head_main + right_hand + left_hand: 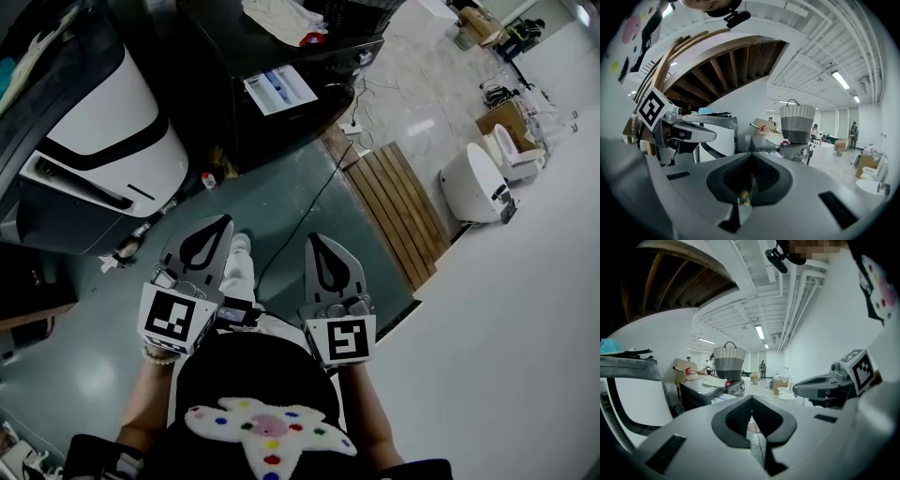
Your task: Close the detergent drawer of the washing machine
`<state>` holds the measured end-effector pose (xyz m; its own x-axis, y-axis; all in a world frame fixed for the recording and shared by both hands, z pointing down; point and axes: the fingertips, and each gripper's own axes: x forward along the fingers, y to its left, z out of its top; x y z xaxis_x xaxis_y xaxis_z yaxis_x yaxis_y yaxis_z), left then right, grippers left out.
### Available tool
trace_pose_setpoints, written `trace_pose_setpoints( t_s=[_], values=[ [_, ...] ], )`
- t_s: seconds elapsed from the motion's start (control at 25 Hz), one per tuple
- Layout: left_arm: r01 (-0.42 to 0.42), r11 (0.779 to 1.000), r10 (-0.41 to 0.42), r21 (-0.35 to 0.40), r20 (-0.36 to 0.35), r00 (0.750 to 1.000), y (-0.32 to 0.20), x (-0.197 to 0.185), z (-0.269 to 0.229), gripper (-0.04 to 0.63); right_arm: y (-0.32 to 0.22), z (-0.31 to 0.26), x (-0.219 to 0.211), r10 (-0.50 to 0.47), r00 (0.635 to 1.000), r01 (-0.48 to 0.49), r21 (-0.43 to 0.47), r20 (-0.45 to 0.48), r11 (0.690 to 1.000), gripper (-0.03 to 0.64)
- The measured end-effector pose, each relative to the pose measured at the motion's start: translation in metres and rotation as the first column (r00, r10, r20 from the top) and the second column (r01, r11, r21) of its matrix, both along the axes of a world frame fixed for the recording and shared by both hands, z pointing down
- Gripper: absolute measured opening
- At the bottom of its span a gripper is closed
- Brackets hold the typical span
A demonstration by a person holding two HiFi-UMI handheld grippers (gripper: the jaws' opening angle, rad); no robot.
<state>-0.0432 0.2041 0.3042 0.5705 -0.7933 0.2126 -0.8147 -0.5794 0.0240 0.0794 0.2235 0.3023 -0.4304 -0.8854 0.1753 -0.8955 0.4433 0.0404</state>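
A black washing machine (281, 56) stands ahead of me at the top of the head view. Its detergent drawer (279, 91) is pulled out, white with a blue compartment showing. My left gripper (221, 223) and right gripper (316, 241) are held side by side low over the green floor, well short of the machine, touching nothing. Both are shut with nothing between the pads. In the left gripper view the machine (705, 392) sits beyond my shut left gripper (751, 404), with the drawer (724, 397) jutting from its front. The right gripper view has the machine (787, 149) past my shut right gripper (751, 161).
A large white and black appliance (94, 131) stands at the left. A wicker basket (729, 363) sits on the washing machine. A wooden slat platform (398, 211), a white toilet (478, 183) and a black cable (300, 211) lie to the right on the floor.
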Motion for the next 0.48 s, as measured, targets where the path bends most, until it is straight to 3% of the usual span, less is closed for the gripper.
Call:
trace_pose_setpoints(
  t_s=[0.48],
  values=[
    [-0.038,0.999,0.038,-0.015,0.005,0.999,-0.109,-0.015,-0.004,0.011,-0.106,0.0,-0.023,0.016,1.0,-0.016,-0.02,-0.001,1.0,0.005]
  ],
)
